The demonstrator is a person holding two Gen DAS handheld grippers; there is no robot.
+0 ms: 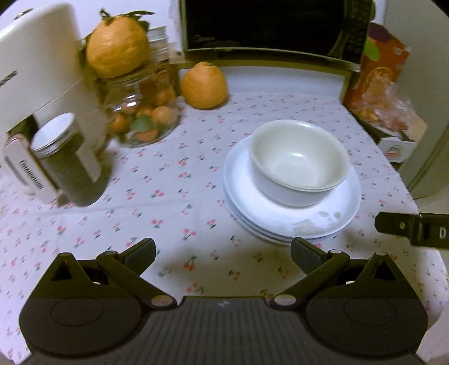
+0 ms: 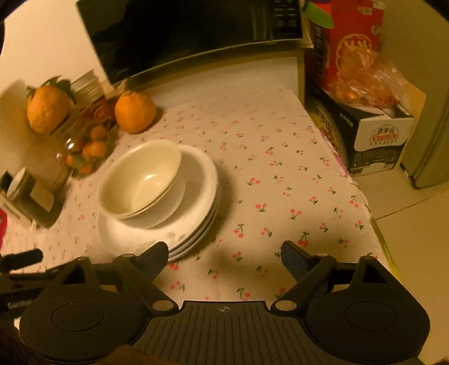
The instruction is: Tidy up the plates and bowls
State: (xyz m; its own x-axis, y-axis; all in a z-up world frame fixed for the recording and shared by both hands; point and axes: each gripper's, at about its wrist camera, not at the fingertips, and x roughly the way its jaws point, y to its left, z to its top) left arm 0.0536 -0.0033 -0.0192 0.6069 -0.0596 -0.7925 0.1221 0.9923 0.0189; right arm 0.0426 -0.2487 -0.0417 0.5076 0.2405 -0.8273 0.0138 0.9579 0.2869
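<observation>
Both claws stand wide with nothing between them: our left claw (image 1: 223, 257) and our right claw (image 2: 224, 258) each show two dark, ribbed rubber pads on black plastic links, hovering over the tablecloth (image 1: 174, 196). That cloth is thin and white, printed with small red cherries. On it we see the plates (image 1: 291, 219), three by the rims we can count, round, glossy white, stacked flush, the top one smeared near its front edge. On the stack sit the bowls (image 1: 299, 157), two nested, smooth cream, deep and round; a third rim we cannot rule out. Behind them lie two large, bumpy oranges: one (image 1: 203, 85) on the cloth, one (image 1: 118, 46) atop a glass jar (image 1: 140, 118) of small oranges. A black-fronted microwave (image 1: 266, 25) stands behind.
</observation>
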